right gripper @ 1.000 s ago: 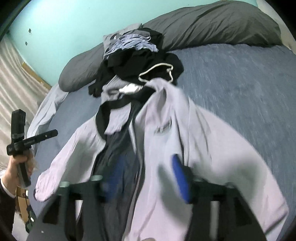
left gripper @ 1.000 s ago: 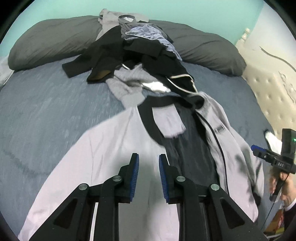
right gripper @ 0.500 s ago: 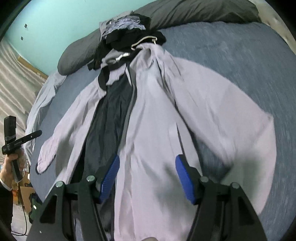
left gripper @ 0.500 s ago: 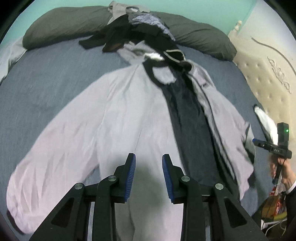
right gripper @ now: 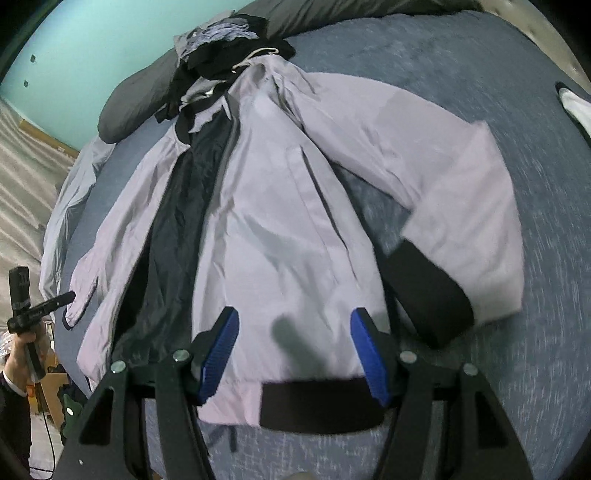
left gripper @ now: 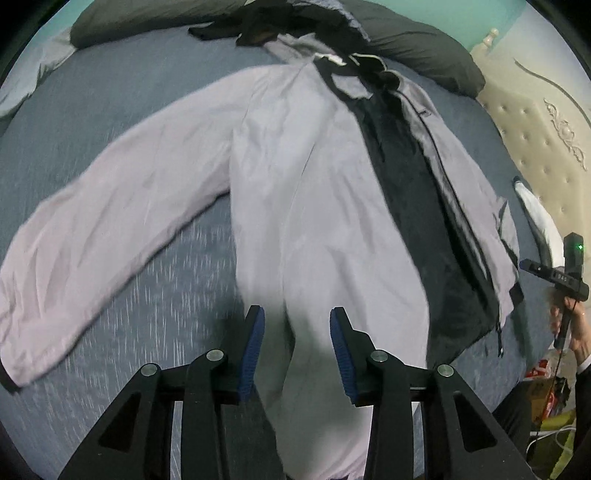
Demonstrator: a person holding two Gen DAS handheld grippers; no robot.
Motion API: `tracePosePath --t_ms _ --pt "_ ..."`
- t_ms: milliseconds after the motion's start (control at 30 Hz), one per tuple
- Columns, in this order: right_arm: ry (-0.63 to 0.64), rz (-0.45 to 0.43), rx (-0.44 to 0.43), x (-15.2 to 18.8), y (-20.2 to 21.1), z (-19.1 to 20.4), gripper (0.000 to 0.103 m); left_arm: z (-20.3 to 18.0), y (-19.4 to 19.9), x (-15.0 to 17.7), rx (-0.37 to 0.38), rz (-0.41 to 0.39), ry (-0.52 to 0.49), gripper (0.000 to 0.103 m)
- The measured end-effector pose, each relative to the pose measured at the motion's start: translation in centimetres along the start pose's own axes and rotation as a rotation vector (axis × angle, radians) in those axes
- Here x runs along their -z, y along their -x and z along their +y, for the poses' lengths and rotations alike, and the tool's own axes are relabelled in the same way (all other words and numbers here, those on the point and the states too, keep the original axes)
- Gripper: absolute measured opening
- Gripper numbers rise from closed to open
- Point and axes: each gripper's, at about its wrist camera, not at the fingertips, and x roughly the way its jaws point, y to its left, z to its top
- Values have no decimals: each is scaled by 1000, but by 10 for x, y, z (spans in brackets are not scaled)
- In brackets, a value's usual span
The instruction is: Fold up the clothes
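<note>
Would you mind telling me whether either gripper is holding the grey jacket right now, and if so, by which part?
Nothing is held: the left gripper and right gripper both stand open over the jacket hem.

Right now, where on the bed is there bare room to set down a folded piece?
Bare blue bedspread lies between the grey pillow and the jacket's spread sleeve. More lies outside the cuffed sleeve. The clothes pile crowds the pillows.

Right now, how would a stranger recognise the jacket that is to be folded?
On the blue bed, below the dark clothes pile by the grey pillow, lies a pale lilac jacket. It alone is spread flat, open, showing black lining and black cuffs.
</note>
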Motion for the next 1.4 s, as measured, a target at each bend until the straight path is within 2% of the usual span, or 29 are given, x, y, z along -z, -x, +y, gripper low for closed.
tracePosePath --t_ms 400,500,600,733,867,967,1167,1300,1400 --pt "-52 43 41 34 -11 -18 64 20 -4 37 3 40 37 40" --pt "-71 51 81 39 -13 -23 64 22 -3 43 2 41 39 40" --pt "-77 30 53 44 -5 -19 64 16 3 48 9 38 12 40" --pt "-22 31 8 51 2 2 64 4 4 54 25 54 -27 40" --pt "3 42 4 54 2 14 64 -4 3 60 44 61 -29 41" --pt "18 54 -60 57 2 26 64 -13 6 66 65 57 -42 41" --pt "131 106 -84 66 -14 69 64 -42 11 70 102 56 -91 41" --pt "199 130 -47 71 -31 94 64 -53 12 69 106 52 -112 41" --pt "258 149 16 74 -46 108 64 -52 14 69 94 48 -119 41"
